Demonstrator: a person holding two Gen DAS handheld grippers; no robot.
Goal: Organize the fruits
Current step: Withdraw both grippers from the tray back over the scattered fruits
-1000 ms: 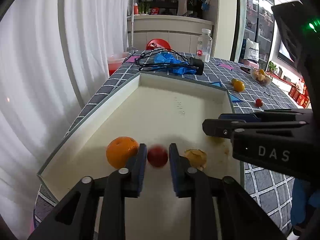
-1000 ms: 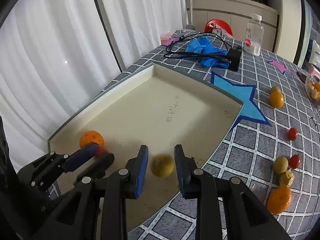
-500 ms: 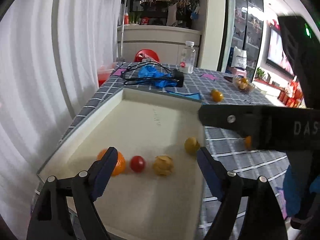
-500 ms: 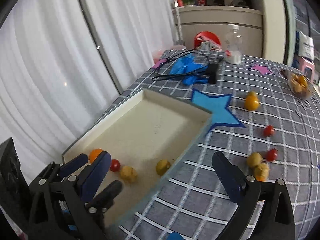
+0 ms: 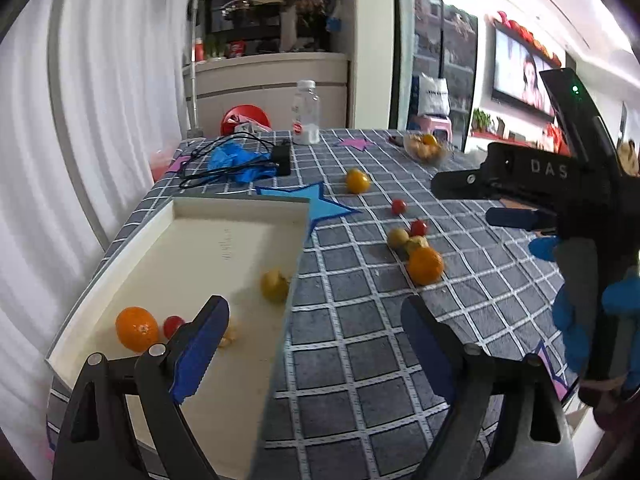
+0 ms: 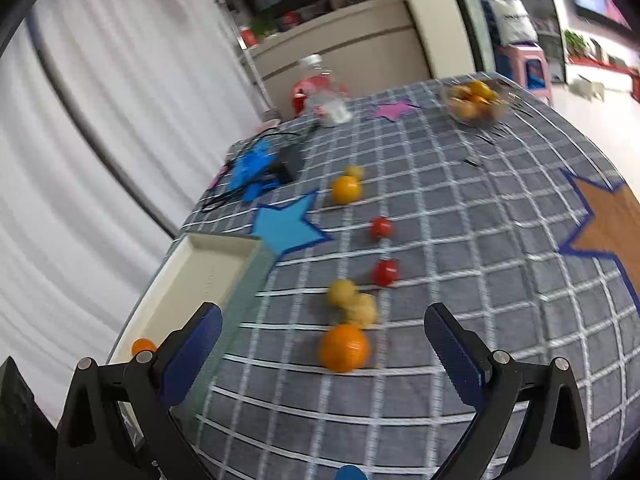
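Both tools have just been opening and hold nothing: the left tool point(image 5: 314, 344) stands wide above the tray point(image 5: 120, 248) edge, the right tool point(image 6: 322, 346) wide above an orange point(image 6: 343, 347) on the worktop point(image 6: 460, 240). An orange, tomato and yellow fruit lie in the tray.

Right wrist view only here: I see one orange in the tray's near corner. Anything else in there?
Observer: Yes. The left wrist view shows a cherry tomato right beside that orange in the tray.
Operator: That all?
Observer: No. A yellow fruit sits by the tray's right wall, apart from those two.
Operator: Left gripper holding anything?
Observer: No. The left gripper is open; its jaws have just been opening, and nothing is between them.
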